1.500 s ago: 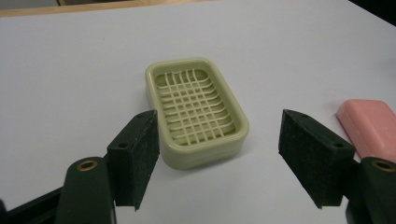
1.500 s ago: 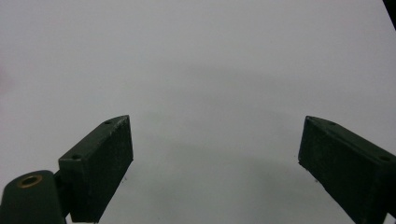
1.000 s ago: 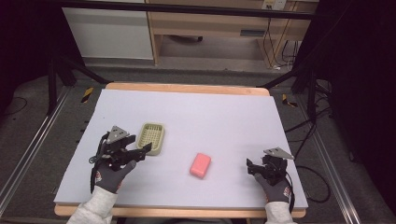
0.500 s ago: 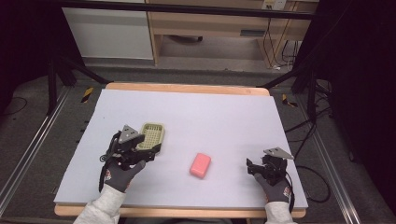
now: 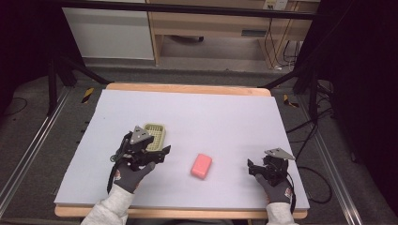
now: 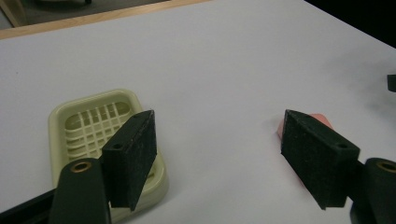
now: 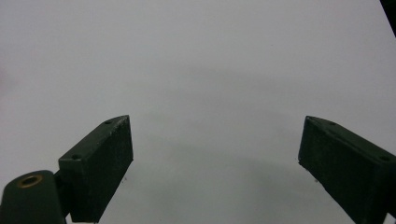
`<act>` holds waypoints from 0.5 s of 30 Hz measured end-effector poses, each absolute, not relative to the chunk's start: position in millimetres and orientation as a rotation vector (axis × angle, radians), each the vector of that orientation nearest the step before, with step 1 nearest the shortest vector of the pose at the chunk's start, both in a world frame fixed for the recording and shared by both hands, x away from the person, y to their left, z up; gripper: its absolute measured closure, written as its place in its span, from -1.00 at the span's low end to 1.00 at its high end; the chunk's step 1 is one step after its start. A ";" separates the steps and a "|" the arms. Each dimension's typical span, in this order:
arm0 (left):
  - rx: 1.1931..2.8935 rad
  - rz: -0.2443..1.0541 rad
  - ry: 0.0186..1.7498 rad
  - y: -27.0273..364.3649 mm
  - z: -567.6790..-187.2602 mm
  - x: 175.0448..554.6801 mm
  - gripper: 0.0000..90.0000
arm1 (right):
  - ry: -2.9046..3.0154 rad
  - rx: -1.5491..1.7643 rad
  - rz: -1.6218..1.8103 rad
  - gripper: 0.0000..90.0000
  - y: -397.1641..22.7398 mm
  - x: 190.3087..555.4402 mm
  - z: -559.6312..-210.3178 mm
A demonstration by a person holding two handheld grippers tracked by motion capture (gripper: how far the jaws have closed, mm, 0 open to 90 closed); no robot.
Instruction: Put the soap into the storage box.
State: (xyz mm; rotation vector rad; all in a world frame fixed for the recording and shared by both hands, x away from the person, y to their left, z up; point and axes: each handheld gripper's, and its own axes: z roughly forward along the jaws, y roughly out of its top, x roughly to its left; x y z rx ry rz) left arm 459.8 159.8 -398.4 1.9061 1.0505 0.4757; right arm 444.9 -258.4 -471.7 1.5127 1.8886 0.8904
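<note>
white tabletop (image 5: 225, 117) mostly bare; left gripper (image 5: 159, 152) just opening, spread beside soap dish (image 5: 155, 133), pink soap (image 5: 202, 166) apart, right gripper (image 5: 253, 168) spread near front edge.

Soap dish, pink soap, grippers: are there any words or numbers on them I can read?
None can be read.
Soap dish: plain grid, no writing.
Pink soap: no readable marking.
Left gripper and right gripper: plain black pads, no labels.

No text or label seems legible on anything here.
</note>
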 end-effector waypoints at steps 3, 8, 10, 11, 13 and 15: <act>1.912 0.472 1.041 154.1 -399.0 460.4 -0.42 | 1.888 1.513 0.894 -0.77 -257.7 444.6 -471.4; 1.928 0.468 1.024 145.6 -399.8 460.9 -0.44 | 1.888 1.514 0.894 -0.77 -257.9 444.7 -471.4; 1.931 0.465 1.020 143.2 -400.1 461.0 -0.45 | 1.889 1.510 0.897 -0.77 -258.0 444.8 -471.2; 1.934 0.463 1.018 140.8 -400.4 461.2 -0.45 | 1.890 1.509 0.896 -0.77 -257.8 444.9 -471.3; 1.935 0.462 1.016 139.4 -400.6 461.2 -0.45 | 1.891 1.508 0.895 -0.77 -257.7 444.9 -471.3; 1.943 0.458 1.008 135.6 -401.1 460.9 -0.45 | 1.892 1.508 0.892 -0.77 -257.5 444.9 -471.3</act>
